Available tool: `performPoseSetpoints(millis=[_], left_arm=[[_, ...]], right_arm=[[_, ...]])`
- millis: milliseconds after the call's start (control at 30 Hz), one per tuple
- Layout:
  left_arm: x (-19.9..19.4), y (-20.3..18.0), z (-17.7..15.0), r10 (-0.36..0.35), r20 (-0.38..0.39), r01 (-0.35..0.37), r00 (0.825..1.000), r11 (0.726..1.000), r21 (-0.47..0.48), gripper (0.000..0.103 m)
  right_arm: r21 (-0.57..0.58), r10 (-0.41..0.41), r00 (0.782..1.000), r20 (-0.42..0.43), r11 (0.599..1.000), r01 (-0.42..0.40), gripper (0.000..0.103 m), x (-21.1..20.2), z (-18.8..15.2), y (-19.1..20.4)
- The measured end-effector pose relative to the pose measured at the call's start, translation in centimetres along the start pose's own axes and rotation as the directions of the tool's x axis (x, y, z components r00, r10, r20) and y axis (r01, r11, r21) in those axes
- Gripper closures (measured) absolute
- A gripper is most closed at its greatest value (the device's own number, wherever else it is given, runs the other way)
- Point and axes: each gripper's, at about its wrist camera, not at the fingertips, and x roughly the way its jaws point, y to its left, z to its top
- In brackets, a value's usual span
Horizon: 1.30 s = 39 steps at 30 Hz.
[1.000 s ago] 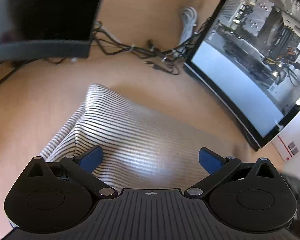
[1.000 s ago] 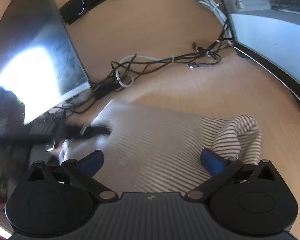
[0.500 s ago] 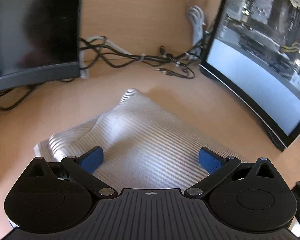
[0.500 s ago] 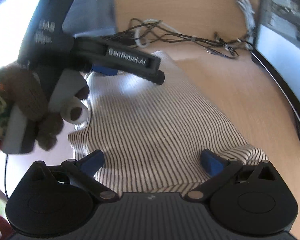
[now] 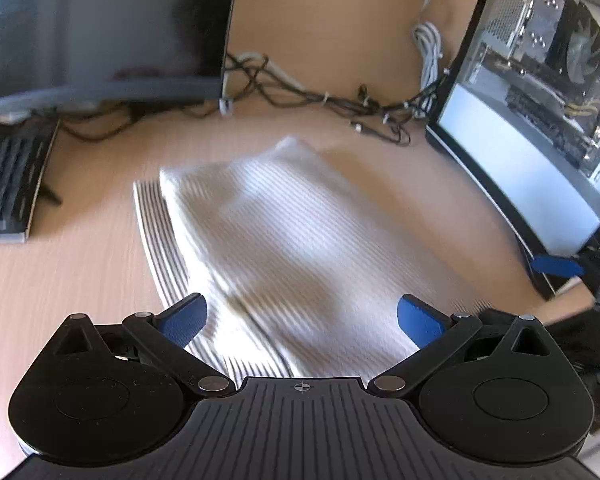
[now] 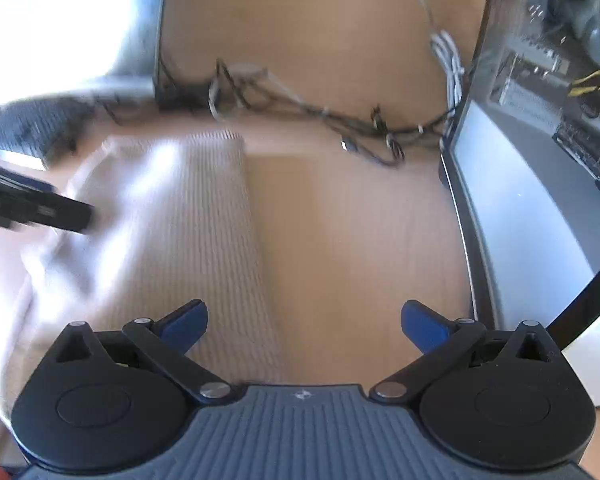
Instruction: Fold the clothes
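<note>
A folded white garment with thin dark stripes (image 5: pixel 284 236) lies flat on the wooden desk (image 5: pixel 76 280). My left gripper (image 5: pixel 302 318) hangs open just above its near edge, nothing between the blue pads. In the right wrist view the same striped garment (image 6: pixel 180 232) fills the left half, blurred by motion. My right gripper (image 6: pixel 304 322) is open and empty over the garment's right edge and bare desk (image 6: pixel 360 240). The left gripper's dark finger (image 6: pixel 40 208) pokes in from the left over the cloth. A blue tip of the right gripper (image 5: pixel 556 266) shows at the far right.
A dark monitor (image 5: pixel 100 28) stands at the back left with a keyboard (image 5: pixel 8 184) below it. A glass-sided computer case (image 5: pixel 540 120) lines the right side. Tangled cables (image 5: pixel 320 100) run along the back of the desk.
Both grippers have pulled back and swung; the garment now lies further ahead of the left one. The right gripper moved right, so the cloth sits at its left. Both stayed open.
</note>
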Motion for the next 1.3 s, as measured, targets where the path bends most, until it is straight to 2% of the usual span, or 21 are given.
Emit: performPoseSetpoints(millis=[100,200,333,467,667,800,867,900,933,1000,1033,1100,1167,1200,1233,1300], left_arm=[[0.5,0.1,-1.0,-0.040,-0.049,0.039,0.998,0.999,-0.021,0.000],[2.1,0.4,-1.4,-0.025,-0.098,0.024,0.995,1.000,-0.012,0.000],[3.6,0.6,-0.5,-0.031,-0.101,0.035,0.994,0.999,0.039,0.000],[5.0,1.0,0.8,-0.070,-0.100,0.078,0.992,0.994,0.079,0.000],[6.1,1.0,1.8,-0.104,-0.101,0.117,0.989,0.985,0.125,0.000],[5.3,1.6,1.6,-0.108,-0.091,0.117,0.990,0.988,0.104,0.000],[4.0,2.3,1.6,-0.088,-0.070,0.093,0.994,0.992,0.085,0.000],[3.0,2.7,1.5,-0.080,-0.049,0.084,0.996,0.992,0.089,0.000],[1.8,3.0,1.4,-0.066,-0.022,0.068,0.998,0.992,0.105,0.000],[-0.3,3.6,1.0,-0.023,0.026,0.019,0.999,0.989,0.147,0.000],[-1.2,3.9,0.7,0.002,0.041,-0.009,0.999,0.987,0.160,0.000],[-2.8,4.5,0.1,0.045,0.063,-0.055,0.997,0.984,0.172,0.000],[-4.1,5.0,-0.4,0.074,0.075,-0.085,0.994,0.982,0.166,0.000],[-4.6,5.1,-0.6,0.083,0.078,-0.095,0.993,0.983,0.160,0.000],[-5.2,5.3,-0.9,0.088,0.079,-0.099,0.993,0.984,0.151,0.000],[-6.1,5.4,-1.2,0.094,0.076,-0.103,0.993,0.985,0.136,0.000]], right_arm=[[-0.019,-0.004,1.000,-0.006,1.000,0.004,0.000,0.8,-0.7,0.5],[0.020,-0.027,1.000,0.004,0.999,0.027,0.000,0.6,-1.2,0.6],[0.077,-0.077,0.997,0.005,0.994,0.076,0.000,-0.2,-2.1,0.9],[0.146,-0.105,0.994,-0.007,0.984,0.105,0.000,-1.1,-3.2,1.6],[0.318,-0.050,0.997,-0.051,0.946,0.063,0.000,-1.1,-4.3,0.9],[0.299,-0.009,0.996,-0.085,0.954,0.034,0.000,-0.5,-3.8,0.5],[0.251,0.009,0.996,-0.087,0.968,0.013,0.000,-0.7,-3.2,0.5],[0.192,0.007,0.998,-0.063,0.981,0.005,0.007,-1.3,-2.8,0.7],[0.133,0.007,0.999,-0.039,0.991,-0.001,0.021,-1.9,-2.4,1.0],[-0.055,0.036,0.999,0.020,0.998,-0.035,0.035,-3.6,-1.8,2.5],[-0.132,0.093,0.995,0.038,0.987,-0.088,0.036,-4.3,-1.7,3.3],[-0.224,0.250,0.968,0.029,0.945,-0.238,0.036,-5.2,-1.7,4.7],[-0.310,0.370,0.929,-0.012,0.882,-0.355,0.036,-5.5,-1.9,6.4],[-0.352,0.409,0.912,-0.034,0.849,-0.394,0.035,-5.4,-2.1,7.4],[-0.393,0.422,0.905,-0.051,0.825,-0.407,0.032,-5.0,-2.4,8.3],[-0.479,0.413,0.908,-0.067,0.785,-0.393,0.020,-4.2,-2.9,9.7]])
